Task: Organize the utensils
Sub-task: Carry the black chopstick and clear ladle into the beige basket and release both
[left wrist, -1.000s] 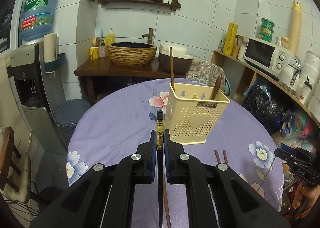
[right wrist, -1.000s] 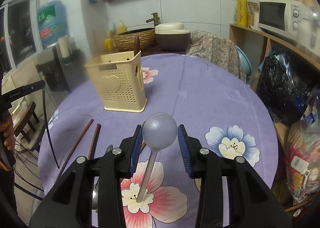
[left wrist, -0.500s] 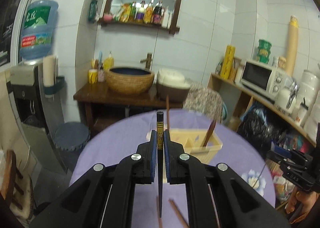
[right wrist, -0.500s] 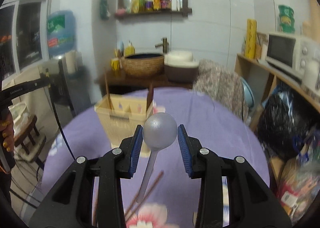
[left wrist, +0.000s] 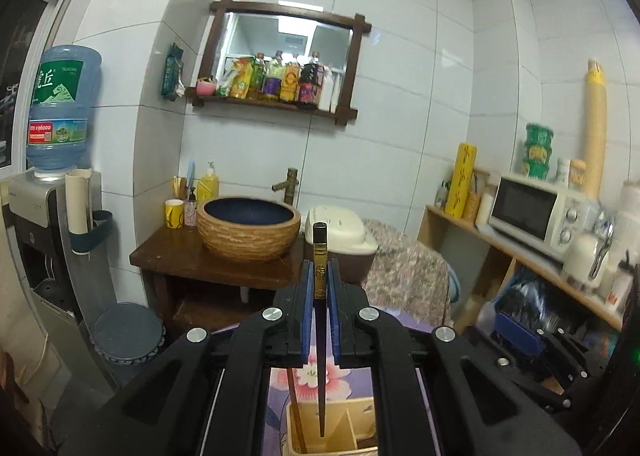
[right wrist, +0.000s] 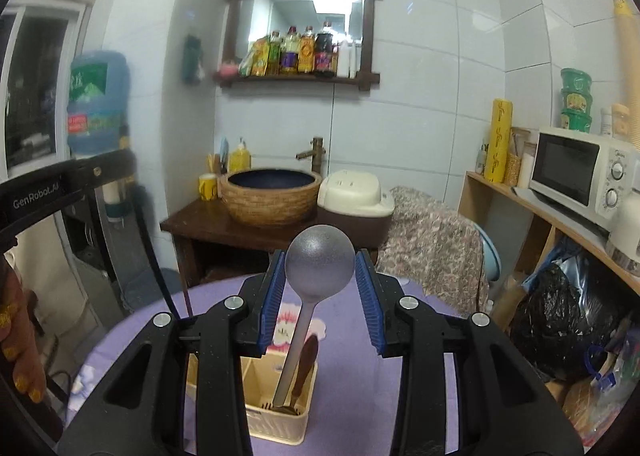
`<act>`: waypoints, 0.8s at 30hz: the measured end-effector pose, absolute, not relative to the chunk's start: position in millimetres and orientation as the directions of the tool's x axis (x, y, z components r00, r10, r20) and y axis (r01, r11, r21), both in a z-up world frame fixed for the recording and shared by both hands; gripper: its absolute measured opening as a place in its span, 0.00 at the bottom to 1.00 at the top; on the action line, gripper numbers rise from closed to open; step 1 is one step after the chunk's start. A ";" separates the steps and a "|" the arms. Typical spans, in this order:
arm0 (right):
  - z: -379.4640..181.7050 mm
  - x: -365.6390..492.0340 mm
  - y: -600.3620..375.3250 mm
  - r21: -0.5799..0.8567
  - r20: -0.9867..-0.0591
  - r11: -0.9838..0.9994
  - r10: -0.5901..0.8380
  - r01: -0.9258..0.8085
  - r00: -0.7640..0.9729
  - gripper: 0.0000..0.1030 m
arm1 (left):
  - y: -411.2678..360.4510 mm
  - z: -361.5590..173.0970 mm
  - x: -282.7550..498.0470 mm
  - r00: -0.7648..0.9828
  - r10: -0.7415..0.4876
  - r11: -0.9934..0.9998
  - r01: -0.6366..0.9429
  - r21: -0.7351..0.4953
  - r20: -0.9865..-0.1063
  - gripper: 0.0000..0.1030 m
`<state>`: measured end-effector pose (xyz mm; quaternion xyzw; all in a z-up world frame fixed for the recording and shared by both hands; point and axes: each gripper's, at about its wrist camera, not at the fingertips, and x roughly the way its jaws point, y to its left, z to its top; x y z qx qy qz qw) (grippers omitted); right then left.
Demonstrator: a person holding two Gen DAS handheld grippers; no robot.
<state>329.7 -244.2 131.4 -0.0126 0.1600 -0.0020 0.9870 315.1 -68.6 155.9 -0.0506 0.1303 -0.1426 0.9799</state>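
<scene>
Utensil holder (right wrist: pixel 276 412): cream perforated plastic, divided into compartments, standing on the purple floral tablecloth (right wrist: pixel 352 340), below both tools. Left gripper (left wrist: pixel 319 280): blue pads clamped narrowly on a black chopstick (left wrist: pixel 320 320) with a gold band; the stick hangs tip-down, its point above the holder's compartments beside a brown chopstick (left wrist: pixel 294 408) already standing inside. Right gripper (right wrist: pixel 320 288): jaws partly spread, pressing on the round bowl of a grey metal spoon (right wrist: pixel 319 268); the handle slopes down into a holder compartment next to a dark wooden utensil (right wrist: pixel 305 366). Behind: woven-look basin (right wrist: pixel 271 195), rice cooker (right wrist: pixel 354 195), microwave (right wrist: pixel 576 173) on a wooden shelf at far right.
</scene>
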 end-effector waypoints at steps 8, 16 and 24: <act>58.8 339.9 -238.5 -0.014 -0.443 0.999 0.022 -0.031 0.896 0.36 | -70.3 79.5 313.9 0.871 -0.330 0.944 0.312 -0.110 -0.363 0.08; 29.6 342.2 -236.7 -0.003 -0.495 0.999 0.039 -0.046 0.868 0.38 | -63.2 60.7 314.3 0.857 -0.322 0.946 0.308 -0.101 -0.402 0.08; 33.8 293.4 -248.2 0.021 -0.461 1.000 0.030 -0.023 0.887 0.69 | -38.4 60.7 274.2 0.858 -0.310 0.950 0.295 -0.102 -0.409 0.56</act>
